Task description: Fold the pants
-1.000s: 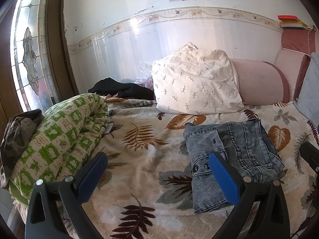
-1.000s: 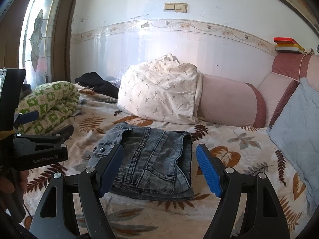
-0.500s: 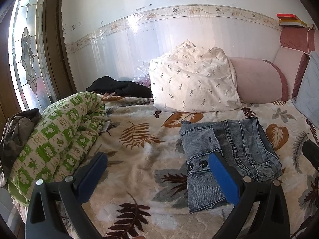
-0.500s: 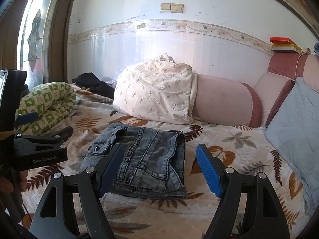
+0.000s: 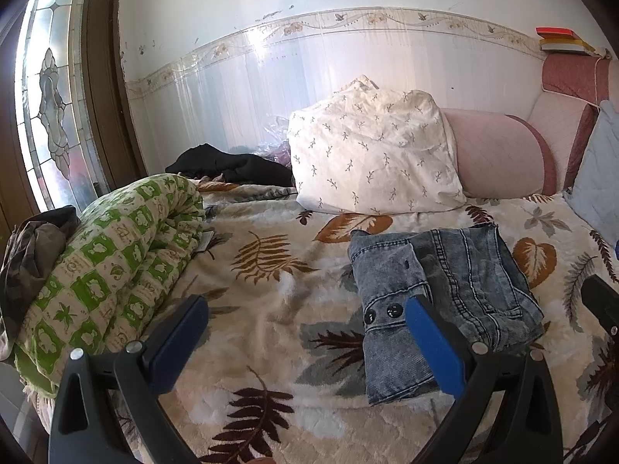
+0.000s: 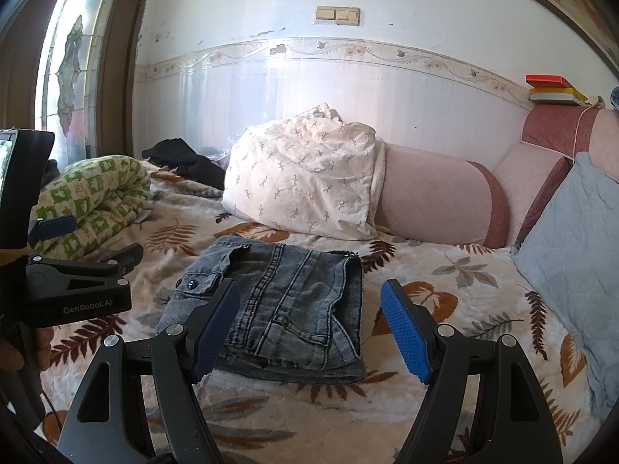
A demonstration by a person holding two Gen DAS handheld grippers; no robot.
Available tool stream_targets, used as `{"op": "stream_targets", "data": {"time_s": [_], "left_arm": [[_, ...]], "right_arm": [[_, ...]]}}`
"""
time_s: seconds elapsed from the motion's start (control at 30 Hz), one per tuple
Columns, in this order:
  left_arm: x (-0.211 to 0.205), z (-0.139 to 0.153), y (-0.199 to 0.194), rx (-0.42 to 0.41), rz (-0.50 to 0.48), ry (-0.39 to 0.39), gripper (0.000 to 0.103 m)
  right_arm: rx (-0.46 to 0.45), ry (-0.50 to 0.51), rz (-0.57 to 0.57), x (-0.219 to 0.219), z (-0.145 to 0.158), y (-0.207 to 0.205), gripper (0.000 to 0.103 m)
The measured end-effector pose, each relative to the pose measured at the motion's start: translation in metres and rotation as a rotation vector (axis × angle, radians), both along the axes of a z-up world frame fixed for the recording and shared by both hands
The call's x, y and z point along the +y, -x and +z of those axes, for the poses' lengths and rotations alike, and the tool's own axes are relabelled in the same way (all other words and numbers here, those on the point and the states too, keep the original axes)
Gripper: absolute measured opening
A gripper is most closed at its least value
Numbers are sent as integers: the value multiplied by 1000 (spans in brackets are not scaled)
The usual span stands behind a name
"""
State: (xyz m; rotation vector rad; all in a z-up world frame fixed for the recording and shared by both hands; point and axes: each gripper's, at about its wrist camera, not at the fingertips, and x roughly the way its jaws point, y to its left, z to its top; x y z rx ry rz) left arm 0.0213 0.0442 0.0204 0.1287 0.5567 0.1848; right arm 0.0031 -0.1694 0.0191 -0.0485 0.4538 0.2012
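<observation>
Now the folded grey jeans (image 6: 278,309) lie mid-bed on the leaf blanket (image 6: 445,290), near its front edge; my right claw (image 6: 309,332) and left claw (image 5: 305,342) hover released, empty. I'd only square loose edges gently.

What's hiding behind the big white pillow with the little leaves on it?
Behind the white pillow a pink bolster sticks out along the wall. How far it runs behind the pillow is covered.

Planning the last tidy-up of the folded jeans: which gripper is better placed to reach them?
Right, probably: the folded jeans lie centred ahead of the open right gripper; the left gripper faces mostly bare blanket.
</observation>
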Motion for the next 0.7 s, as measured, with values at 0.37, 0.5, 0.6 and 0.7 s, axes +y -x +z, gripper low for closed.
{"op": "stream_targets", "data": {"time_s": [0.37, 0.5, 0.6, 0.7], "left_arm": [[3, 1, 7, 8, -16, 12, 103], [4, 1, 8, 7, -15, 8, 103], [5, 1, 10, 2, -17, 7, 103], [9, 2, 10, 0, -16, 14, 103]], "right_arm": [[6, 4, 4, 5, -1, 3, 75], [5, 3, 5, 5, -2, 3, 75], [7, 2, 6, 8, -2, 3, 75], [11, 3, 10, 11, -3, 3, 75]]}}
